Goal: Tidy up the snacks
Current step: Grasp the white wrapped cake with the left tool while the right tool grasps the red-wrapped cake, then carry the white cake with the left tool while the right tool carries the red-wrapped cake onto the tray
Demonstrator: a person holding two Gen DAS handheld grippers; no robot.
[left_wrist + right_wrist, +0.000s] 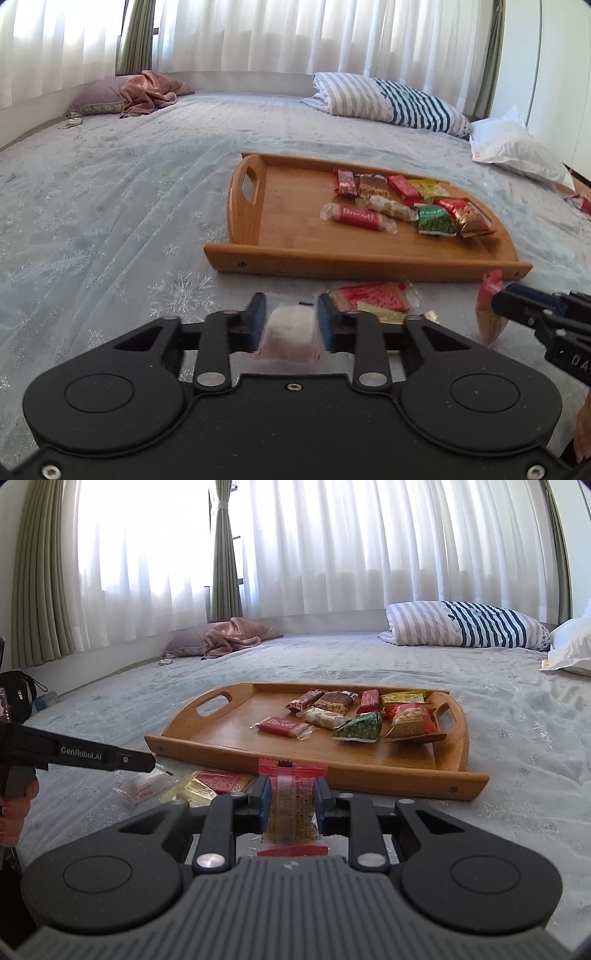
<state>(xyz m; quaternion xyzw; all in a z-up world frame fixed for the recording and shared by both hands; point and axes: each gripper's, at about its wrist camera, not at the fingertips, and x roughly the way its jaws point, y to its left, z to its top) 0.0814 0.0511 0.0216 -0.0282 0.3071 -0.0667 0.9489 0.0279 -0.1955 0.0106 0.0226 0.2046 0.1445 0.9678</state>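
Resting on the bedspread (517,738), one wooden tray (369,768) carries nine wrapped snacks. Two packets (207,784) lie before it. Right gripper (291,794) clenches one cracker packet (291,808); left gripper (291,308) clenches one white sachet (291,332).

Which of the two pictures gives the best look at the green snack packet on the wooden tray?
The right wrist view: the green snack packet faces the camera, unobstructed, on the wooden tray. In the left wrist view the packet appears at a steeper slant, crowded by the red-and-gold packet beside it.
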